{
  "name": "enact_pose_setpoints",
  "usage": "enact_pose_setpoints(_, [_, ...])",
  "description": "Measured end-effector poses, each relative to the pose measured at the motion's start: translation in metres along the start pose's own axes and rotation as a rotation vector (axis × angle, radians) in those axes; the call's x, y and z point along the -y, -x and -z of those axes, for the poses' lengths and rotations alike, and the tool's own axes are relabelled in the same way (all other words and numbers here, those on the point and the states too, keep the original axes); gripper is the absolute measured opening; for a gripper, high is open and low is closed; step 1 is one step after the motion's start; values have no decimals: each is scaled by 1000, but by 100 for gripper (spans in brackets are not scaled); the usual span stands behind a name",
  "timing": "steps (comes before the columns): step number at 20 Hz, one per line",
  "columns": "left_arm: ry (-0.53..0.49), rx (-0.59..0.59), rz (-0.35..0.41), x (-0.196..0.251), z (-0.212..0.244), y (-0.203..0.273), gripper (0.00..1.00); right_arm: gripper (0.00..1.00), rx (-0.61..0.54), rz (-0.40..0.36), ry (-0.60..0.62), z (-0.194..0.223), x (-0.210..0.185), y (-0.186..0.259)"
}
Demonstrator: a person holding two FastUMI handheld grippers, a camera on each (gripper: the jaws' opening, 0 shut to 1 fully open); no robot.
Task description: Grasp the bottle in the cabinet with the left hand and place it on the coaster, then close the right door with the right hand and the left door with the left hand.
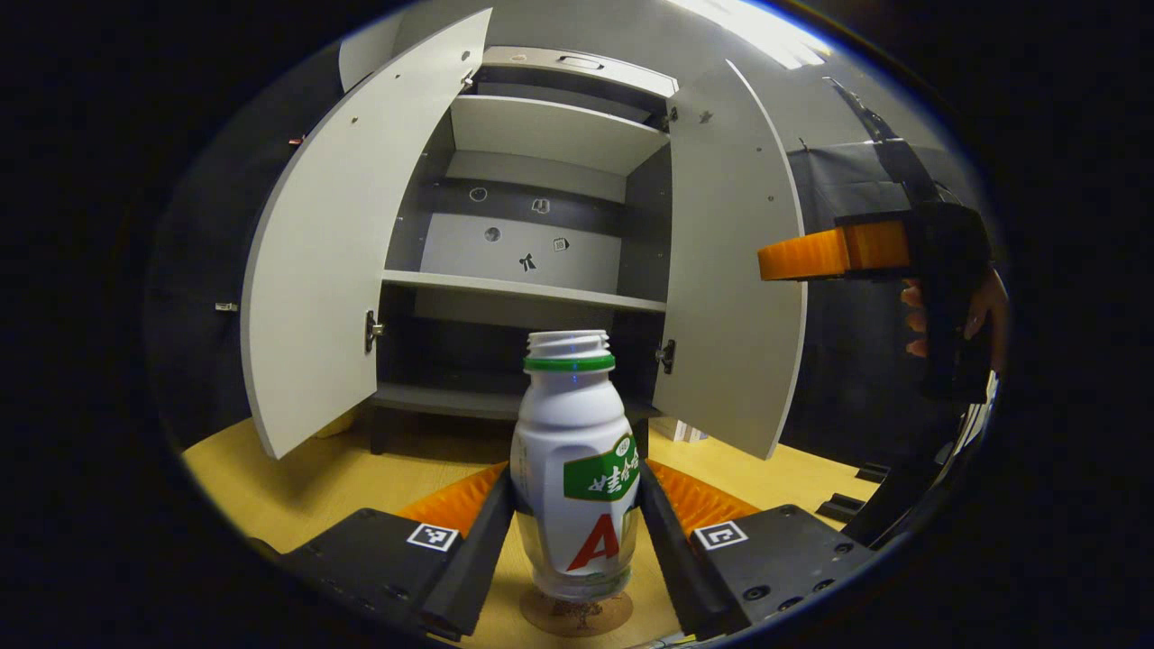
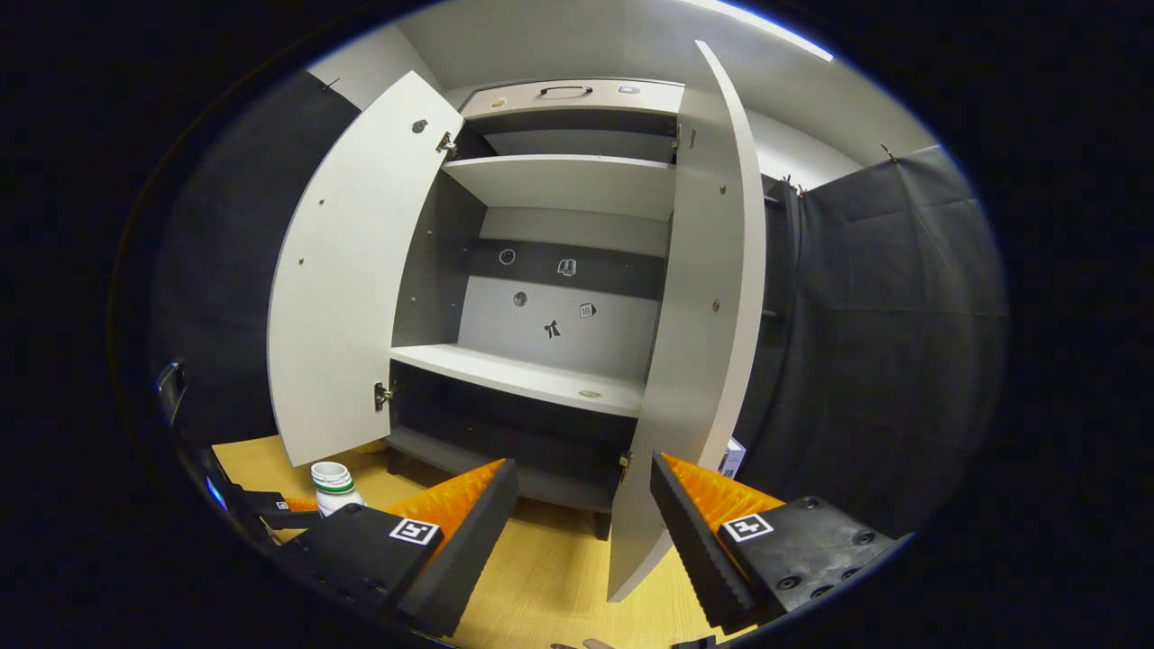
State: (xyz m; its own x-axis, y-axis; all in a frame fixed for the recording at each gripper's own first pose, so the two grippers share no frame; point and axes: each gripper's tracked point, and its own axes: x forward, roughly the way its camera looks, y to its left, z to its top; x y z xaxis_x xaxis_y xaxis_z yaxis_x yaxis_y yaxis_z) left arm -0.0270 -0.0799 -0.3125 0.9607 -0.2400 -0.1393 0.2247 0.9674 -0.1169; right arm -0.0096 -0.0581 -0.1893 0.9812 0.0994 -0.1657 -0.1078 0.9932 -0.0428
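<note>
A white bottle (image 1: 572,424) with a green neck ring and no cap stands upright between the fingers of my left gripper (image 1: 575,479), which is shut on its lower half. Its base sits right over a round cork coaster (image 1: 577,615) on the wooden table; I cannot tell if they touch. Behind it stands the grey cabinet, with its left door (image 1: 315,279) and right door (image 1: 739,288) both swung open. My right gripper (image 2: 581,532) is open, and the right door (image 2: 708,315) hangs edge-on just ahead of its gap. The bottle (image 2: 332,485) shows at lower left there.
The cabinet's shelves (image 1: 523,290) are bare, with small stickers on the back panel. A hand holds the right gripper (image 1: 811,255) in the air to the right of the right door. The wooden table (image 1: 270,487) runs in front of the cabinet. Black cloth walls flank it.
</note>
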Motion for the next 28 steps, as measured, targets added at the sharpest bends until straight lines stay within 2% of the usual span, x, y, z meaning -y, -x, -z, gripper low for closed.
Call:
enact_pose_setpoints(6, [-72,34,-43,4,30,3,80,98,-51,-57,-11,34,-8,20])
enact_pose_setpoints(10, [-55,14,-33,10,53,4,80,98,-69,-76,1,49,-9,28])
enact_pose_setpoints(14, [-123,52,-36,16,57,7,81,98,-83,-92,0,58,-7,30])
enact_pose_setpoints(17, [-202,25,-50,17,68,6,84,98,-97,-95,-8,63,-4,31])
enact_pose_setpoints(20, [-206,55,-69,15,58,6,97,98,-106,-92,-3,65,0,31])
enact_pose_setpoints(24, [-136,75,-75,12,34,4,96,98,-110,-74,0,57,7,33])
enact_pose_setpoints(26, [-138,97,-94,7,12,4,96,98,-92,-57,-2,39,13,38])
enact_pose_setpoints(28, [-131,125,-68,12,-17,4,96,98,-71,-58,-24,19,12,43])
